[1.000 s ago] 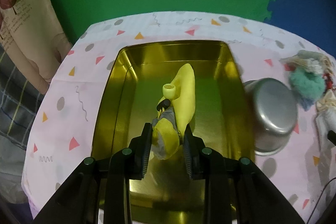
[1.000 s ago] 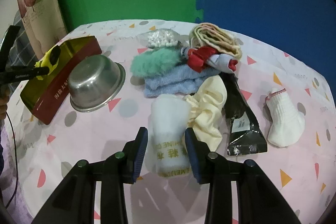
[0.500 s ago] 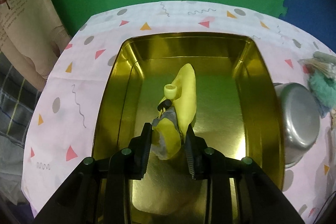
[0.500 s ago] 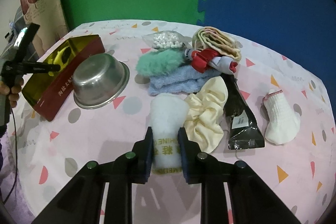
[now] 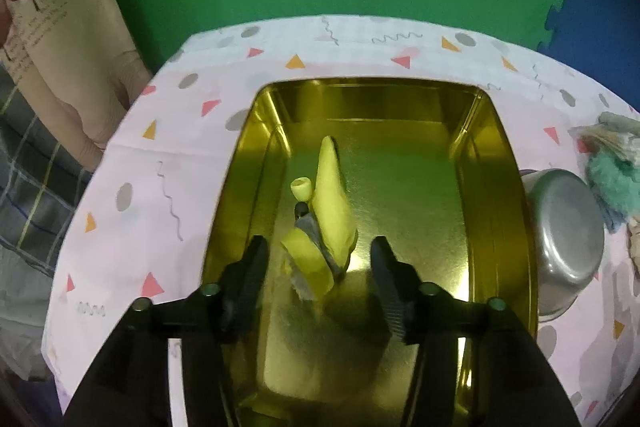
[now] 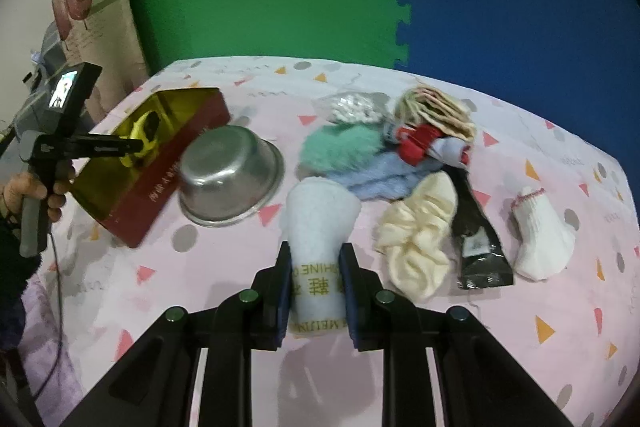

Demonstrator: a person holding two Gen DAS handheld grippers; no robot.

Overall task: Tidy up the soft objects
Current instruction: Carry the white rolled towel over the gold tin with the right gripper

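A yellow and grey soft toy (image 5: 328, 203) lies in the gold-lined tin (image 5: 492, 187). My left gripper (image 5: 318, 251) hangs over it, its jaws opening. The toy sits between the pads and touches neither. In the right wrist view the same tin (image 6: 160, 187) shows its red outer wall at the left, with a hand (image 6: 32, 187) holding the left gripper above it. My right gripper (image 6: 316, 255) is shut on a white rolled cloth (image 6: 320, 211) with a gold-lettered band, held a little above the pink tablecloth.
A steel bowl (image 6: 228, 179) stands between the tin and the pile. Behind lie a teal fluffy piece (image 6: 340, 147), a blue towel (image 6: 384, 179), a bead bag (image 6: 352, 107) and a striped cloth (image 6: 436, 111). At the right lie a cream scrunchie (image 6: 416, 239), a black packet (image 6: 476, 239) and a white sock (image 6: 540, 235).
The left jaws spread apart and let go of the yellow toy, which now rests in the tin. The right jaws closed on the white rolled cloth and rose slightly with it.
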